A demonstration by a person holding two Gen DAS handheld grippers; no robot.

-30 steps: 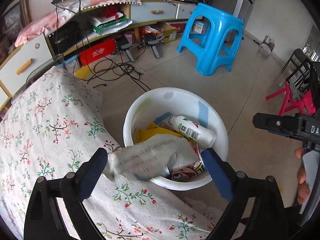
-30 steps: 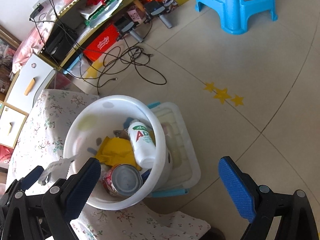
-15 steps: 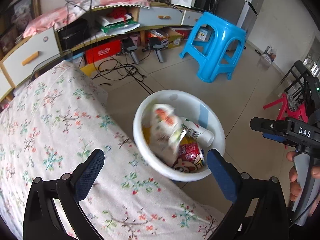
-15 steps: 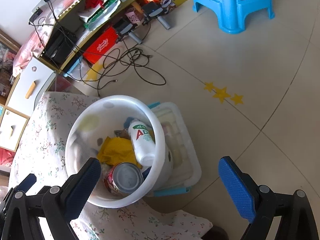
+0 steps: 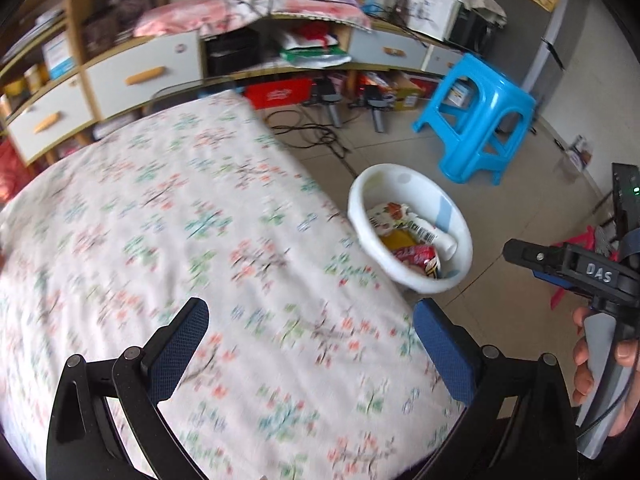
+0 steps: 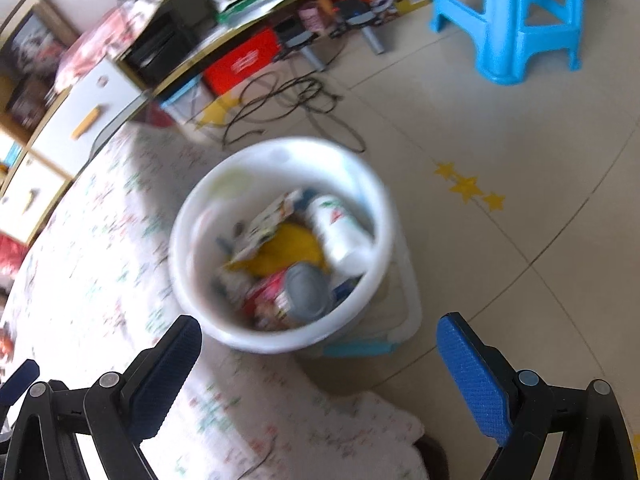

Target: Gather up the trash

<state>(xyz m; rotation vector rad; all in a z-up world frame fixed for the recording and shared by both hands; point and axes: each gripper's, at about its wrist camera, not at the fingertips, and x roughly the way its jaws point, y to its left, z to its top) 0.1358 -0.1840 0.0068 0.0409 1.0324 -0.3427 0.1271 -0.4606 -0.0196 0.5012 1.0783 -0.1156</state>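
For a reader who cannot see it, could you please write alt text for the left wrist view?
The open left tool hovers empty over a floral tablecloth. Beyond the table edge, a white basin holds trash, near a blue stool.

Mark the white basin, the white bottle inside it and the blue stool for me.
white basin (image 6: pixel 372 200): right wrist view, on its far right rim.
white bottle (image 6: pixel 340 232): right wrist view, on its body.
blue stool (image 5: pixel 486 84): left wrist view, on its seat top.

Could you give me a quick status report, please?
Left gripper open, empty, over the tablecloth. Right gripper open, empty. Trash in the white bin. Nothing in the way.
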